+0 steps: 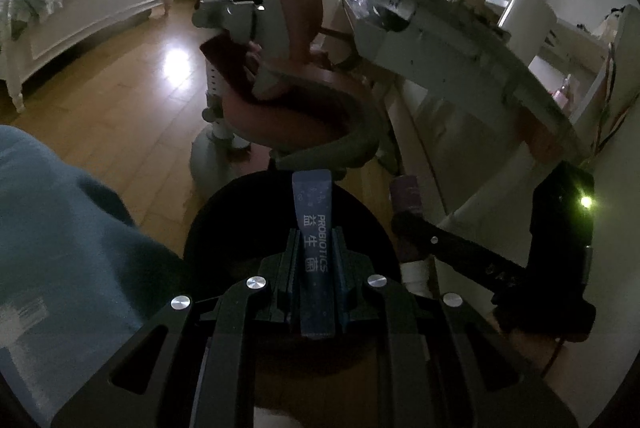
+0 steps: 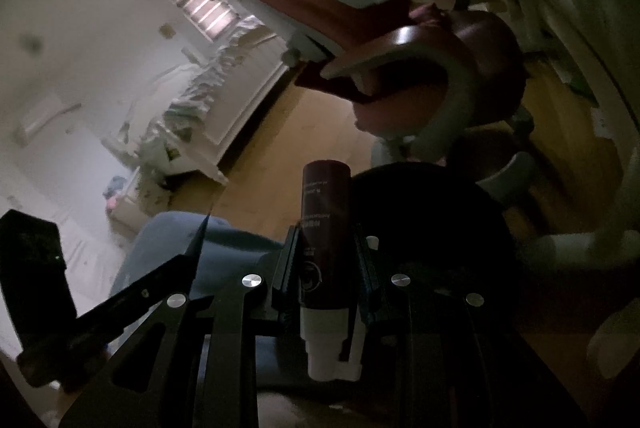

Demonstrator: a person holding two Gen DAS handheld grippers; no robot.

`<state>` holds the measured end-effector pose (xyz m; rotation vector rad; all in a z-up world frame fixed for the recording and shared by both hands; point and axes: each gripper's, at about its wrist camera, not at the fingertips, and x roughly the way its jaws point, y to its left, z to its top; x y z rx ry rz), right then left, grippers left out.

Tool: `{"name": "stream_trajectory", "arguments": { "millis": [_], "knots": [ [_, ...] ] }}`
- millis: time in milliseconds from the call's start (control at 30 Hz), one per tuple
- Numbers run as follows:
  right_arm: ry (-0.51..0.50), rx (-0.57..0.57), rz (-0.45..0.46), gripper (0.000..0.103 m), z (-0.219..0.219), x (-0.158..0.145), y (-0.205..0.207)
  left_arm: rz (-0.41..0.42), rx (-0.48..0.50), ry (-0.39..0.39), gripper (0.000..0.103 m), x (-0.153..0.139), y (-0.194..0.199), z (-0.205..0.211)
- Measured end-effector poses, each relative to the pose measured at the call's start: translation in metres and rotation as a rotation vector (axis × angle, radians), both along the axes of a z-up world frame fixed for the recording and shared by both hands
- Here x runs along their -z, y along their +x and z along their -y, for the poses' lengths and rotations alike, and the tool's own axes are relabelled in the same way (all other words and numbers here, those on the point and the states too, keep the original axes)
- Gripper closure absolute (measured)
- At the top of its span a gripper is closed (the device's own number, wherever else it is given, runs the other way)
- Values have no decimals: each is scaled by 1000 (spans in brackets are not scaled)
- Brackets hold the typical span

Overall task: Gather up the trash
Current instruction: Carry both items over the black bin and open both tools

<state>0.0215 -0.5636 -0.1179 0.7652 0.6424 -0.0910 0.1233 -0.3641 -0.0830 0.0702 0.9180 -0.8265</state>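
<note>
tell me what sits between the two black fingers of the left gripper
A slim dark blue sachet printed PROBIOTICS is pinched between the left gripper fingers, its flat end sticking out over a round black bin. This shows in the left wrist view.

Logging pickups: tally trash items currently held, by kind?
Blue probiotics sachet: 1, in the left gripper
Dark red tube with white cap: 1, in the right gripper
Total: 2
</note>
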Motion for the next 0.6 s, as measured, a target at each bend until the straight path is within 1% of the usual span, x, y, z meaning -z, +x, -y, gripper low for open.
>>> {"name": "stream_trajectory", "arguments": {
  "millis": [100,167,200,233,300,333,367,467,533,567,600],
  "knots": [
    [-17,2,-50,76,4,8,7,-7,12,5,84,5,3,8],
    [-30,5,-76,68,6,13,11,-10,19,9,79,7,4,13],
    [-35,11,-81,57,8,14,11,-6,13,15,62,7,4,14],
    [-38,22,-81,49,8,15,9,4,1,19,37,6,3,13],
    [-36,38,-76,43,9,17,4,46,-22,15,14,2,-1,10],
    [-34,42,-76,43,8,17,2,80,-35,12,13,-1,-4,8],
    [-28,43,-75,42,8,18,1,97,-37,17,12,-4,-6,6],
    [-6,36,-69,42,3,18,-3,99,-37,23,11,-11,-11,-4],
    [1,27,-60,42,-2,15,-3,105,-55,15,6,-18,-15,-16],
    [2,18,-53,39,-7,12,-4,111,-68,11,6,-22,-16,-23],
    [1,11,-46,32,-11,8,-5,117,-80,8,6,-25,-18,-29]
  ]
}}
